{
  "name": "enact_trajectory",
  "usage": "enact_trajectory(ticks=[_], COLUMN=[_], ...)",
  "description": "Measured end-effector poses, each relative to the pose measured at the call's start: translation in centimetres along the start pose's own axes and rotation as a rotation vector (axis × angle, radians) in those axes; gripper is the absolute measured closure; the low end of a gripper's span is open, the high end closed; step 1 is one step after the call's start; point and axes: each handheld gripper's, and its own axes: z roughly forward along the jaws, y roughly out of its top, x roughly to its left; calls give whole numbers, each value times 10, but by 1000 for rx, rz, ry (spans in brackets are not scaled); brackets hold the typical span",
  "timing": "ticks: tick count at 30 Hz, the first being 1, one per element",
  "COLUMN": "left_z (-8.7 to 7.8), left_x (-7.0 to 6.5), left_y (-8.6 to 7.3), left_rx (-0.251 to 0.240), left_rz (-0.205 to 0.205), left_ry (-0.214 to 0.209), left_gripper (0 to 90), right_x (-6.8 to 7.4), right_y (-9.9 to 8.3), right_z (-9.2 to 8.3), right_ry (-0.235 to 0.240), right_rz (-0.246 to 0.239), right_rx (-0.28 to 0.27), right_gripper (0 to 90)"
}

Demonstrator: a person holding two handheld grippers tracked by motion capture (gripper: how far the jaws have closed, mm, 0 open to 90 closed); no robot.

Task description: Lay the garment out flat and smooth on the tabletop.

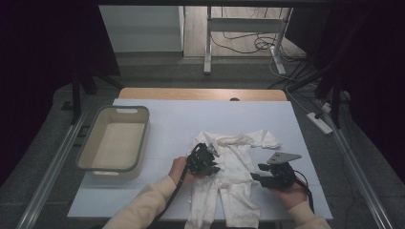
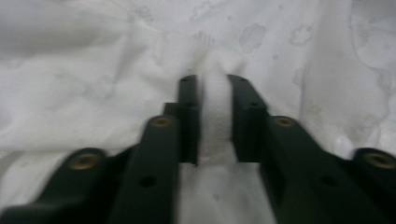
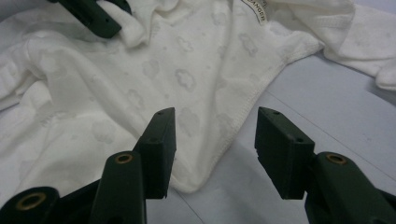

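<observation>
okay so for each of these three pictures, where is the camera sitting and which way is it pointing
High view: above the person's side, looking forward and down at the table, basket, white baby suit; both forearms show.
Left gripper view: rides the left gripper, jaws pinching a fold.
Right gripper view: rides the right gripper, jaws open at the suit's edge.
All share the suit.

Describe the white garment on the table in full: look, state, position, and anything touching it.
The garment is a white baby romper of thin knit with a faint cloud print, a stitched hem and a neck label. It lies rumpled on the table, sleeves spread towards the far side, legs hanging over the near edge. The left tool is shut on a pinched fold near its middle. The right tool is open at its side hem, not touching it.
</observation>
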Motion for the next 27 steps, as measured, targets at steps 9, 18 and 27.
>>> enact_trajectory(ticks=[9,18,27], left_z=[-35,-83,-121], left_x=[13,43,64], left_y=[-3,-19,-35], left_rx=[-106,-262,-351], left_rz=[-28,-158,-251], left_ry=[-33,-14,32], left_gripper=[800,798,796], right_x=[-1,-1,-1], right_y=[0,0,0], right_z=[0,0,0], right_ry=[1,1,3], right_rz=[1,1,0], right_rx=[2,3,3], right_gripper=[480,476,474])
